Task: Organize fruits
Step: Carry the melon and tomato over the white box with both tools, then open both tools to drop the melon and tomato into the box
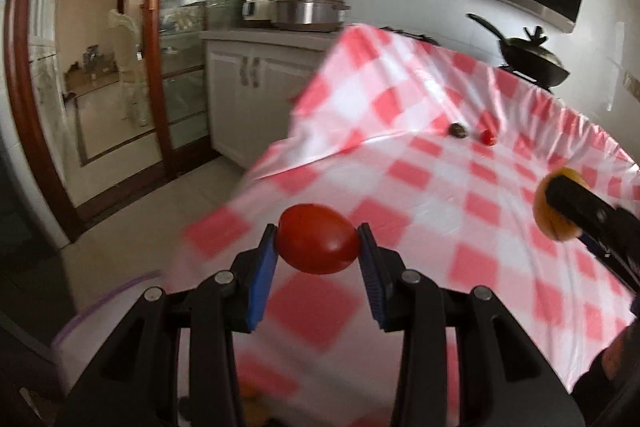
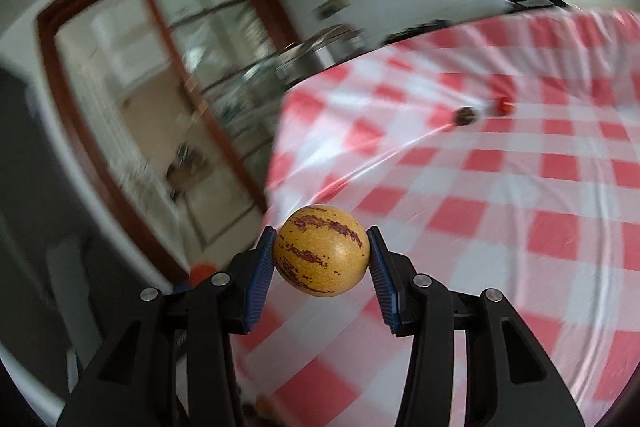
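Tomato [image 1: 318,245] sits pinched between the blue pads of the left gripper [image 1: 318,247], lifted above the near edge of the checked cloth [image 1: 460,187]. Yellow fruit with maroon streaks [image 2: 321,251] is clamped the same way in the right gripper [image 2: 322,253], also off the table. Both are round and smooth and held only at two side points, so a slip or roll-out looks likely if the grip eases or the hand jerks; the tomato could also bruise under too much squeeze. Two small fruits, one dark [image 1: 458,130] and one red [image 1: 487,137], lie just beside each other far across the cloth. Container: a translucent purple-edged rim [image 1: 104,303] shows at lower left; contents cannot be told.
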The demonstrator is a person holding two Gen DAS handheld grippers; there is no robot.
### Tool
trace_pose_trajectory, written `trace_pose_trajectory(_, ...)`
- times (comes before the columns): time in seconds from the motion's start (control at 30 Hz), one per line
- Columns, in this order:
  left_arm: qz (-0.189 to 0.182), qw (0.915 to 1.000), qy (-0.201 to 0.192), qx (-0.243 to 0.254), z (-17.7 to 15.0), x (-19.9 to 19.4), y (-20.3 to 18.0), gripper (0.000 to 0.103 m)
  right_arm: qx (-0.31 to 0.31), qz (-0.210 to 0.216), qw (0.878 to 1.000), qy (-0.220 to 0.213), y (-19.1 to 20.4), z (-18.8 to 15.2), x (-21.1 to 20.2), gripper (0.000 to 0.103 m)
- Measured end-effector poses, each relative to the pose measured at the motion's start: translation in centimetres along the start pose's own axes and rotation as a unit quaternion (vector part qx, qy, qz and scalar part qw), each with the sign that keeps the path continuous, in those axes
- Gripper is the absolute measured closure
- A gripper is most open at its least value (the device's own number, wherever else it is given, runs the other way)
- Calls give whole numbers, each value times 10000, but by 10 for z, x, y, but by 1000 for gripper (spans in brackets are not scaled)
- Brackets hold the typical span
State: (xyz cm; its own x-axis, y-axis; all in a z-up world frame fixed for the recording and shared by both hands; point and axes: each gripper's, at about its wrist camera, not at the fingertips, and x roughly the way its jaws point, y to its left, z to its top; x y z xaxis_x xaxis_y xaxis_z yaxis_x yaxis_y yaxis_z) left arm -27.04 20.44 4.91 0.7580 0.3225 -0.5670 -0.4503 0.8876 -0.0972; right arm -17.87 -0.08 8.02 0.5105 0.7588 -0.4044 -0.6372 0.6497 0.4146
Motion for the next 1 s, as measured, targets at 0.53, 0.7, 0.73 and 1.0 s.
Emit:
trace_pose_trajectory(0.53,910,9827,1387,-820,-97,30,126,63,-2269,791,9564,1658,123,-128,48,57)
trace_pose_trajectory(0.7,996,9733,1861,-902,-121,50,131,62,-2549,692,9437,1991,122,-148,62,57)
trace_pose_trajectory(0.73,1025,9720,1920,-883,-125,53,130,62,-2610,688,9400,2089,122,-154,65,57)
trace_pose_trajectory(1.0,1260,9595,2313,-1002,-150,65,143,62,-3362,476,9065,2509,130,-197,87,57)
